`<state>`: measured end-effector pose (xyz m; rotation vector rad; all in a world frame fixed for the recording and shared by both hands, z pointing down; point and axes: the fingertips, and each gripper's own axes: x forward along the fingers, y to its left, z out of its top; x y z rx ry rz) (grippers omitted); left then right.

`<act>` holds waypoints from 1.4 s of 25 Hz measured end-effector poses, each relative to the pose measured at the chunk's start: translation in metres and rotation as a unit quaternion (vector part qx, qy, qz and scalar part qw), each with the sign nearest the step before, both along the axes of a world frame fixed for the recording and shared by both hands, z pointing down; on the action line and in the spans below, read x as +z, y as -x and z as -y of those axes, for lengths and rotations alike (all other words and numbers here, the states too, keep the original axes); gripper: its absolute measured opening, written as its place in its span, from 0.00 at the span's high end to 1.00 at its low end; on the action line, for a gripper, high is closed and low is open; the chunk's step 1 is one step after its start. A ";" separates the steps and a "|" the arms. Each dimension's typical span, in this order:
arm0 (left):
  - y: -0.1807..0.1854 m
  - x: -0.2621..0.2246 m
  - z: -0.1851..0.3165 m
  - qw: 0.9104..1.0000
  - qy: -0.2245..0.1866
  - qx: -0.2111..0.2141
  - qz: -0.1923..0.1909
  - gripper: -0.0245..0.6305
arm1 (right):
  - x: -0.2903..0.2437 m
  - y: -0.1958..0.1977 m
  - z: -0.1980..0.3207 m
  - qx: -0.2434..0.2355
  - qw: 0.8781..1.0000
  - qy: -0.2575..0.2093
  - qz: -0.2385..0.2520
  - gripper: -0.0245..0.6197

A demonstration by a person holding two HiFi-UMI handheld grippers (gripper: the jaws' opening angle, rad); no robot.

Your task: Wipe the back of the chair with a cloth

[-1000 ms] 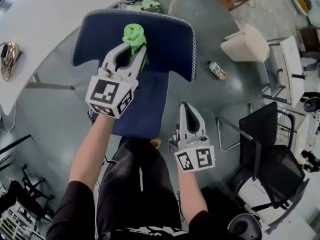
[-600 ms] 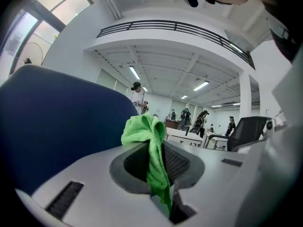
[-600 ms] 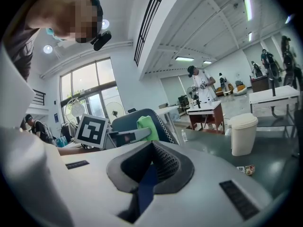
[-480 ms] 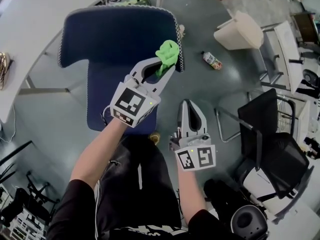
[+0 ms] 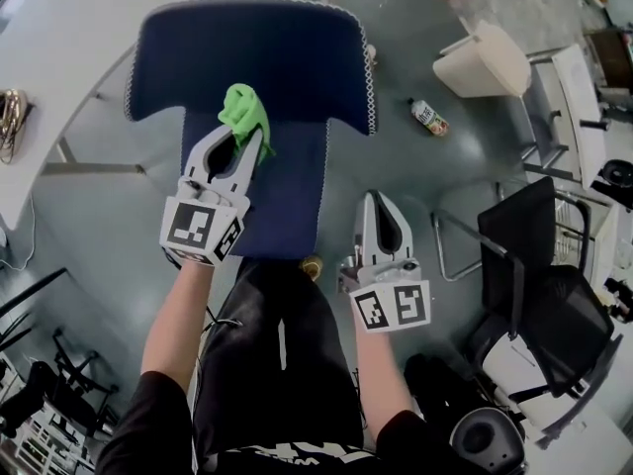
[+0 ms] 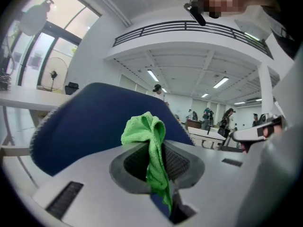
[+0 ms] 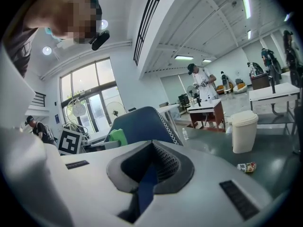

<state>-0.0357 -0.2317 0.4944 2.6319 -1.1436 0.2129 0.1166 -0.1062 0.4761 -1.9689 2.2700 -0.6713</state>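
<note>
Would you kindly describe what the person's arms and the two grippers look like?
The left gripper and right gripper are alike: pale grey tapered shells around a dark teardrop opening, with black ribbed pads inside. Each carries a white cube printed with black square markers at the rear. The person wears black short sleeves.

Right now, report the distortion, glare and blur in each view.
Head view: sharp, evenly lit, white table bowed by the wide lens. Left gripper view: fisheye with dark corners, windows blown out at left, green cloth crisp against a softer chair back. Right gripper view: same dark rim, bright ceiling lights, no motion blur.
</note>
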 end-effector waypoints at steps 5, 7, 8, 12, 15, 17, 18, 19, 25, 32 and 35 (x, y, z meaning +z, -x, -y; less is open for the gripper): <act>0.095 0.005 0.023 0.992 -0.009 -0.121 0.028 0.87 | -0.003 0.015 0.005 -0.019 1.000 -0.002 0.001 0.97; 0.127 0.008 0.030 0.986 -0.014 -0.161 0.043 0.87 | -0.004 0.018 0.006 -0.026 1.000 -0.002 0.001 0.97; 0.140 0.011 0.033 0.983 -0.016 -0.178 0.050 0.87 | -0.004 0.019 0.007 -0.028 1.000 -0.002 0.001 0.97; 0.178 0.032 0.043 0.971 -0.027 -0.219 0.095 0.87 | -0.004 0.023 0.010 -0.034 0.999 -0.001 -0.002 0.97; 0.184 0.047 0.051 0.967 -0.034 -0.222 0.118 0.87 | -0.003 0.024 0.013 -0.038 0.999 0.000 -0.003 0.97; 0.181 0.052 0.057 0.968 -0.032 -0.221 0.117 0.87 | -0.002 0.023 0.015 -0.038 0.999 0.001 -0.003 0.97; 0.178 0.054 0.061 0.968 -0.031 -0.219 0.115 0.87 | -0.001 0.023 0.015 -0.039 0.999 0.002 -0.003 0.97; 0.175 0.055 0.064 0.969 -0.029 -0.217 0.113 0.87 | 0.000 0.023 0.015 -0.039 0.999 0.002 -0.003 0.97; 0.139 0.060 0.074 0.978 -0.029 -0.179 0.106 0.87 | 0.006 0.020 0.011 -0.037 0.999 0.009 -0.002 0.97; 0.051 0.060 0.068 0.991 -0.032 -0.104 0.078 0.87 | 0.009 0.015 0.001 -0.031 0.999 0.017 -0.001 0.97; 0.004 0.058 0.057 0.996 -0.029 -0.062 0.062 0.87 | 0.009 0.007 -0.001 -0.021 1.000 0.016 -0.002 0.97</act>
